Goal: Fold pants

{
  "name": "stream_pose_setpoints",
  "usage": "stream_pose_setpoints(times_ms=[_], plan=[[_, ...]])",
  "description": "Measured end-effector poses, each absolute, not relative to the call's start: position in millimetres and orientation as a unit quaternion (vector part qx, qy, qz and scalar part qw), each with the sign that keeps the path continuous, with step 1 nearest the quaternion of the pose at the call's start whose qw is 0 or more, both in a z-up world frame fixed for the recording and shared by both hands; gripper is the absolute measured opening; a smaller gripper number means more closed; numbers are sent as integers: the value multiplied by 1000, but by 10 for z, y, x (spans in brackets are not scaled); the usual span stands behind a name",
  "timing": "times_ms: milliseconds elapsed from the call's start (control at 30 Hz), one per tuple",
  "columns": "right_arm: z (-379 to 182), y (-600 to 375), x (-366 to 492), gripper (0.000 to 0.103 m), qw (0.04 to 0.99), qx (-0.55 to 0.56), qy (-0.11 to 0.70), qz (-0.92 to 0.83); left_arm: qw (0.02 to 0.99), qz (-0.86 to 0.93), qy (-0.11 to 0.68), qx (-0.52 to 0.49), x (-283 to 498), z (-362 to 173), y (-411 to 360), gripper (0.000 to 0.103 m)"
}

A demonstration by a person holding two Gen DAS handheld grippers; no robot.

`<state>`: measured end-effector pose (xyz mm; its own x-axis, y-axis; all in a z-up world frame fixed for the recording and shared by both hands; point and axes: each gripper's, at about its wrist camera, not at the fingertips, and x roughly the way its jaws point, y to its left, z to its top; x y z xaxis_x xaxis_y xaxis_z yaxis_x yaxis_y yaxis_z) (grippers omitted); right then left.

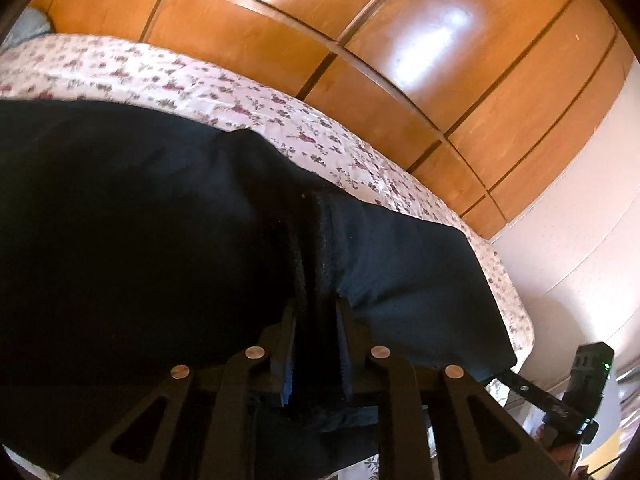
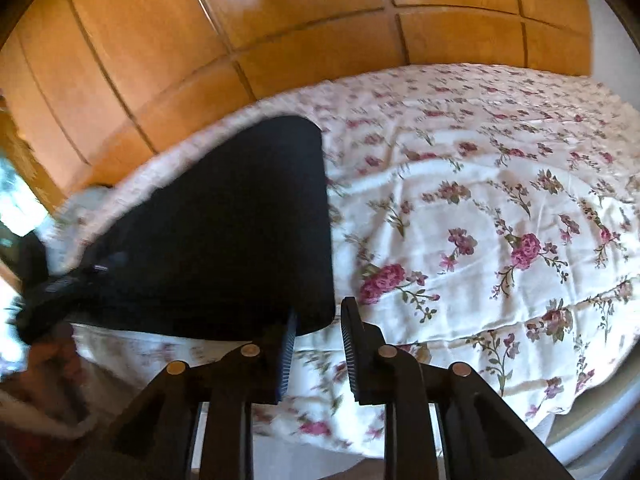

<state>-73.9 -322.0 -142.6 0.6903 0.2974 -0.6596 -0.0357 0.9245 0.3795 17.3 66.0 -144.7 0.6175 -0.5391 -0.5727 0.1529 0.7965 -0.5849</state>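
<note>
Wooden wardrobe panels [image 1: 400, 60] fill the background of both views, glossy and crossed by dark seams. In front of them lies the bed, covered by a white floral bedspread [image 2: 480, 200]. The right wrist view shows a broad, creased expanse of this cover, whereas the left wrist view shows only a narrow strip [image 1: 200, 84] along its far edge and its corner beside a pale wall [image 1: 560, 240].

The black pants [image 1: 140, 220] lie on the bed. In the left wrist view they fill most of the lower frame, with a thick seam or fold running down the middle towards the camera. In the right wrist view the pants [image 2: 240, 220] appear as a flat dark panel with a rounded near corner, left of centre.

The left hand-held gripper [image 1: 318, 328] is clenched on the pants, a bunched ridge of fabric pressed between its fingers. The right hand-held gripper [image 2: 318, 332] has its fingers a narrow gap apart; the left finger touches the pants' near corner, and bedspread shows through the gap, so nothing is visibly grasped.

At the lower right of the left wrist view, a dark device with a green light [image 1: 592, 372] is visible.
</note>
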Motion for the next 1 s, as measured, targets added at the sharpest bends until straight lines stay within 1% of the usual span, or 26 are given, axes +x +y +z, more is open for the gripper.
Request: stream_pose_setpoints(times_ms=[133,167,233,333,400,500,567,600,633,767,833,900,1000], plan=[[-1065,-3303,-783,22,921,185,327,105,870,-199,378,-245,105,-1461,656,21],[-983,-3274,-715,24,925,179,319,99,874,-197,375,-239,91,-1454,639,21],[-877,-3166,-498,24,931,165,313,93,877,-192,372,-236,51,-1425,657,21],[-828,-2898,-72,24,931,131,330,87,887,-186,358,-226,-81,-1342,653,17],[-846,-2706,193,24,930,102,344,80,898,-179,345,-205,-150,-1287,631,16],[-1014,-2487,620,24,915,67,394,54,902,-173,350,-187,-145,-1298,612,17],[-1199,-2408,818,24,909,50,412,32,898,-170,355,-195,-118,-1327,641,20],[-1299,-2353,884,24,908,34,417,27,897,-168,357,-199,-104,-1341,658,24],[-1349,-2300,894,23,912,12,410,21,896,-167,359,-203,-95,-1355,674,27],[-1393,-2086,773,23,921,-75,382,-4,889,-168,368,-213,-47,-1330,683,30],[-1410,-2106,760,23,924,-77,374,-4,891,-167,362,-217,-49,-1236,694,30],[-1421,-2160,761,23,926,-66,371,-1,902,-159,340,-214,-53,-1116,704,29],[-1415,-2163,729,23,930,-65,363,0,916,-163,305,-202,-86,-887,680,30]])
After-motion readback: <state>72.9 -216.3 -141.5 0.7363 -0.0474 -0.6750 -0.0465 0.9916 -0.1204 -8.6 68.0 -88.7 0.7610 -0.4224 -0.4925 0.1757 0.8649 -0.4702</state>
